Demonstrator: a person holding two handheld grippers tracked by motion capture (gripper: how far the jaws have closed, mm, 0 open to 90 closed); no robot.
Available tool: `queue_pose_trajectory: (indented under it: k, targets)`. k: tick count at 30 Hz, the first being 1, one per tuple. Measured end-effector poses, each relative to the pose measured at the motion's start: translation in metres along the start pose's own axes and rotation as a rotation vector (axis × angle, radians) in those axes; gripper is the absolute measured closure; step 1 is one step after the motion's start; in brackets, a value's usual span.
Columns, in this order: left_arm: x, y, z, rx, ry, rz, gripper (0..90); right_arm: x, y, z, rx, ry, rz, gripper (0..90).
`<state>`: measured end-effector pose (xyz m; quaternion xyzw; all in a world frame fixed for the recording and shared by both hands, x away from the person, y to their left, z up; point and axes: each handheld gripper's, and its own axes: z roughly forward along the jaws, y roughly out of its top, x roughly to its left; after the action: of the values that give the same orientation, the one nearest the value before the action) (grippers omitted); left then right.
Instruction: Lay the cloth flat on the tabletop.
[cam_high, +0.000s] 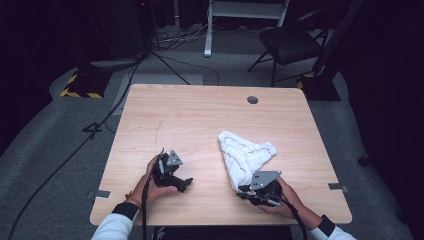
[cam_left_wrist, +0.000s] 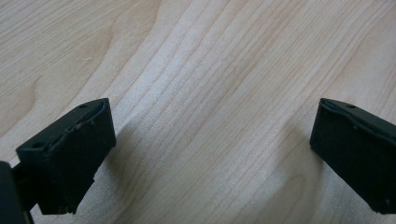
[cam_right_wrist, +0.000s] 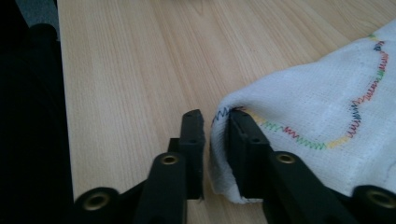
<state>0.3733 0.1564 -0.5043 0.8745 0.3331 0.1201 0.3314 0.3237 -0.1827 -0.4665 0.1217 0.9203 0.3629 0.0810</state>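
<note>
A white cloth (cam_high: 245, 152) with a multicoloured zigzag stitch lies bunched on the right half of the wooden table (cam_high: 200, 115). My right gripper (cam_high: 245, 192) sits at the cloth's near corner. In the right gripper view the cloth (cam_right_wrist: 327, 107) has its corner pinched between the two nearly closed jaws of that gripper (cam_right_wrist: 216, 121). My left gripper (cam_high: 186, 184) rests low at the front left of the table, well apart from the cloth. In its own view the left gripper (cam_left_wrist: 212, 154) stands wide open over bare wood, with nothing between the jaws.
A round cable hole (cam_high: 252, 100) sits near the table's far edge. Beyond the table stand a dark chair (cam_high: 290, 42), a white frame leg (cam_high: 207, 30) and a yellow-black striped base (cam_high: 80, 87). Cables run across the grey floor at the left.
</note>
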Motion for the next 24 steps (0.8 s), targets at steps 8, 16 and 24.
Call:
queue_pose_trajectory:
  k: [8,16,24]
  targets:
    - [-0.004,0.002,0.001,0.004,0.001,-0.007,0.4,-0.014,-0.005,-0.036,-0.099,-0.047,0.075,55.4]
    - [-0.015,0.012,0.004,0.025,-0.010,0.008,7.6,-0.056,-0.021,-0.065,-0.135,-0.235,0.156,53.0]
    - [-0.048,0.043,0.015,0.015,-0.028,0.109,17.2,-0.119,-0.050,-0.056,-0.101,-0.361,0.351,50.6]
